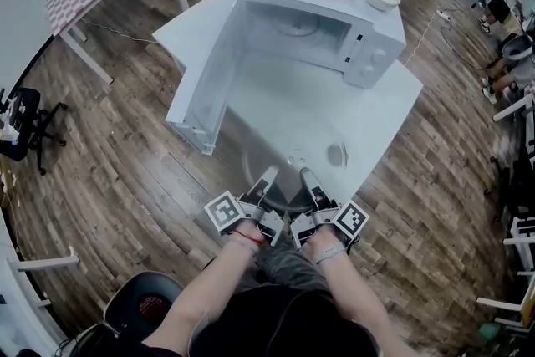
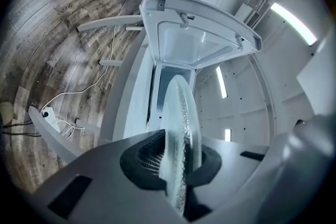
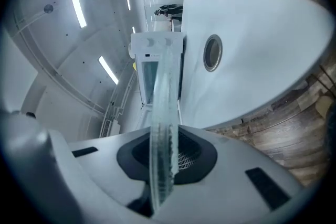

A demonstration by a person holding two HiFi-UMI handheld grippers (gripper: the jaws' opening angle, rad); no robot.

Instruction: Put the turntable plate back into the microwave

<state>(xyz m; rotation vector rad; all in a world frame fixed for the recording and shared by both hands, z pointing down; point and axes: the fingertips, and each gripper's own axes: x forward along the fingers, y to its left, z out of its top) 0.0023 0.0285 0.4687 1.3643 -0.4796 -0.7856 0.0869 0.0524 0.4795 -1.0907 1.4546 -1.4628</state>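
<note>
The left gripper (image 1: 269,174) and the right gripper (image 1: 306,175) are each closed on the near rim of the glass turntable plate (image 1: 284,148). They hold it over the near edge of the table (image 1: 380,109), in front of the open microwave (image 1: 322,33). Only the thin rim is pinched, so the smooth plate could slip or sag at its far side. It could also knock the door (image 1: 205,84) if it goes in crooked.

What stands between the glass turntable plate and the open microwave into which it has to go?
Nothing visible does. The turntable plate, clamped by the left tongs and right tongs, has only bare table between it and the microwave. The door stands open at the left, beside the path.
</note>
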